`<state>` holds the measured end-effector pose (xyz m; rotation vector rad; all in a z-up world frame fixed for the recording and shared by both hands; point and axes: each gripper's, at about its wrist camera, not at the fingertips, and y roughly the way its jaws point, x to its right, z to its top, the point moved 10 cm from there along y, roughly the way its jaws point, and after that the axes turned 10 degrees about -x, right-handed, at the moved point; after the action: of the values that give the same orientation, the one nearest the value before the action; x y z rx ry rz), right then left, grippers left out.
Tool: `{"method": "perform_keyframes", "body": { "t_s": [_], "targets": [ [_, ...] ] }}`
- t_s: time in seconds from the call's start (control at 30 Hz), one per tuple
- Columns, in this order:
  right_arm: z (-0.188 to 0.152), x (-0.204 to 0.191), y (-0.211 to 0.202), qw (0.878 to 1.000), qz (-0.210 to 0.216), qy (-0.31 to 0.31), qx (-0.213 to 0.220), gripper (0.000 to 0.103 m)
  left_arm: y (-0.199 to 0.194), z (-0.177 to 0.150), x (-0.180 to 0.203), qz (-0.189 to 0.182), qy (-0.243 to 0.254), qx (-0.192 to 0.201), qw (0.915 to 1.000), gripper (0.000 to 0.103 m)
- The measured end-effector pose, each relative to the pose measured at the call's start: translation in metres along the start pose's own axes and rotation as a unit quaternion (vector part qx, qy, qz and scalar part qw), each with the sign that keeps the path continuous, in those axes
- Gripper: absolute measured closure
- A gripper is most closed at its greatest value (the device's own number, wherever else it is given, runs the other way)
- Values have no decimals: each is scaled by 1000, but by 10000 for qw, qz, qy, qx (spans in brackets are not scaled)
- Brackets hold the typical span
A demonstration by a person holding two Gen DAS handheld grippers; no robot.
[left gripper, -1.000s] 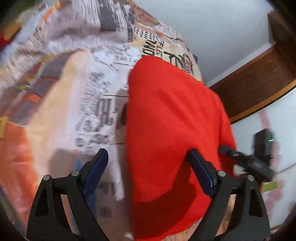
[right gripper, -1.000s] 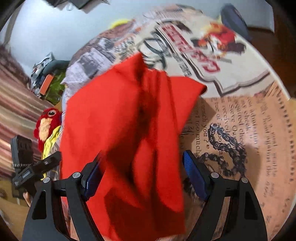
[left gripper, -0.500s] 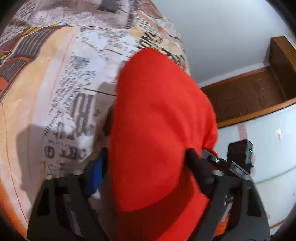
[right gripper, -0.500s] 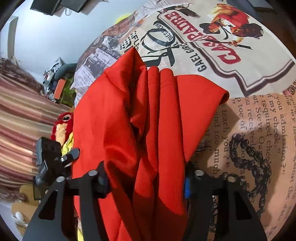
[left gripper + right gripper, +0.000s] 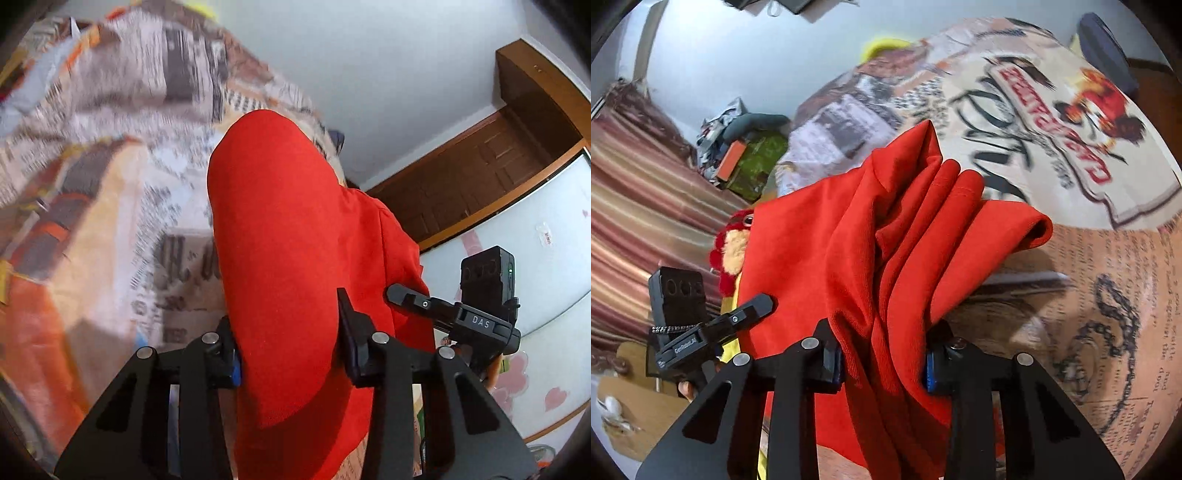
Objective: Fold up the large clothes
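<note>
Black left gripper (image 5: 291, 328) and right gripper (image 5: 884, 354) have just been closing, and each now clenches bunched folds of the red garment (image 5: 886, 251), which hangs over the printed bedspread (image 5: 1108, 295). I'd lift both evenly, keeping the cloth taut, so no layer slips free.

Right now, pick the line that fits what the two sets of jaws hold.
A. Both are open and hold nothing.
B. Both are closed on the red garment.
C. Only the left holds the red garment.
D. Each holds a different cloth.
B. The left gripper has the red garment pinched between its jaws, and the right gripper is clamped on bunched folds of the same red cloth above the printed bedspread.
</note>
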<state>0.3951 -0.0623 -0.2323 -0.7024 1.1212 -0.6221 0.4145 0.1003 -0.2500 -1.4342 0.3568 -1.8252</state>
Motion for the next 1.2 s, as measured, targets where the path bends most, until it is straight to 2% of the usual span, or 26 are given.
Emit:
{"method": "perform_keyframes", "body": {
  "t_s": [0.17,0.3,0.57,0.77,0.9,0.97,1.0,1.07,1.13,1.2],
  "targets": [
    [14,-41,15,9996,166,-214,69,75,-50,20,-19,110,-40,355,9993,63],
    [30,-75,42,9987,137,-484,40,75,-84,38,-46,386,-87,598,9974,63],
    [67,-115,113,9979,223,-588,-164,75,-114,77,-120,795,-488,877,9918,63],
    [88,-111,175,9981,180,-376,-458,75,-99,97,-183,1135,-891,793,9863,63],
    [93,-89,223,9969,-87,-119,-774,75,-70,98,-234,1652,-1102,505,9788,63],
    [91,-74,243,9955,-304,-60,-896,74,-55,90,-264,1960,-1342,266,9710,59],
    [90,-70,245,9954,-436,-121,-850,71,-52,84,-276,2092,-1424,242,9672,52],
    [84,-66,246,9936,-610,-396,-859,67,-53,78,-283,2050,-1438,305,9677,48],
    [76,-61,245,9904,-816,-638,-913,57,-57,72,-278,2034,-1359,313,9691,45],
    [69,-54,239,9857,-1172,-823,-884,48,-62,65,-269,2266,-1162,274,9666,40]
  ]
}}
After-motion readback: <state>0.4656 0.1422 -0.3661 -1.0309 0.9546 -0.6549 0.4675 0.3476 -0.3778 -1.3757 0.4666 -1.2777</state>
